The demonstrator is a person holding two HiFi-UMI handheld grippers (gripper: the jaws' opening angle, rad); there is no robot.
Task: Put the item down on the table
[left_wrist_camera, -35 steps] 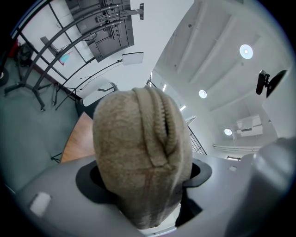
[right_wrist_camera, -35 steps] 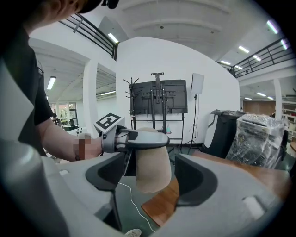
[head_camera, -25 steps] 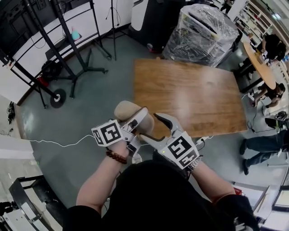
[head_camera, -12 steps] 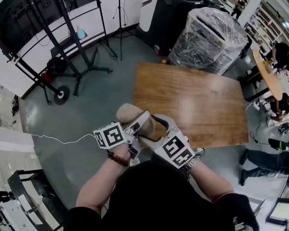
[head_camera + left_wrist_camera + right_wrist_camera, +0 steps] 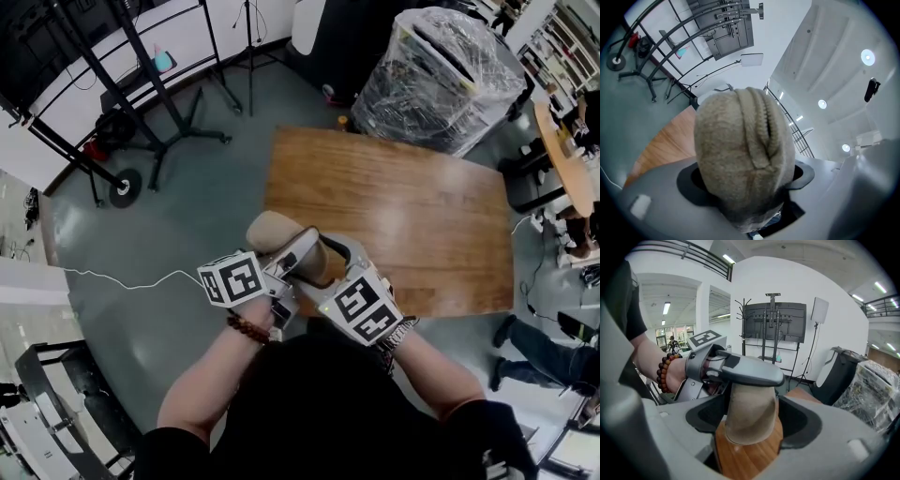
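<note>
Grippers are both clamped on the fuzzy tan item (image 5: 270, 234) — left gripper (image 5: 292, 255) with its jaws spread wide around it, right gripper (image 5: 326, 267) pinching its other end. It's up in the air over the near left corner of the wooden table (image 5: 412, 216) — not set down yet.

1 tan item (image 5: 267, 231); 2 grippers: L gripper (image 5: 302, 247), R gripper (image 5: 314, 272); 1 wood table (image 5: 412, 216); 1 wrapped pallet (image 5: 441, 67).

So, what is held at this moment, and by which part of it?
The left gripper clamps a beige fuzzy item across its middle. The right gripper has its jaws around one end, but whether it grips is unclear.
</note>
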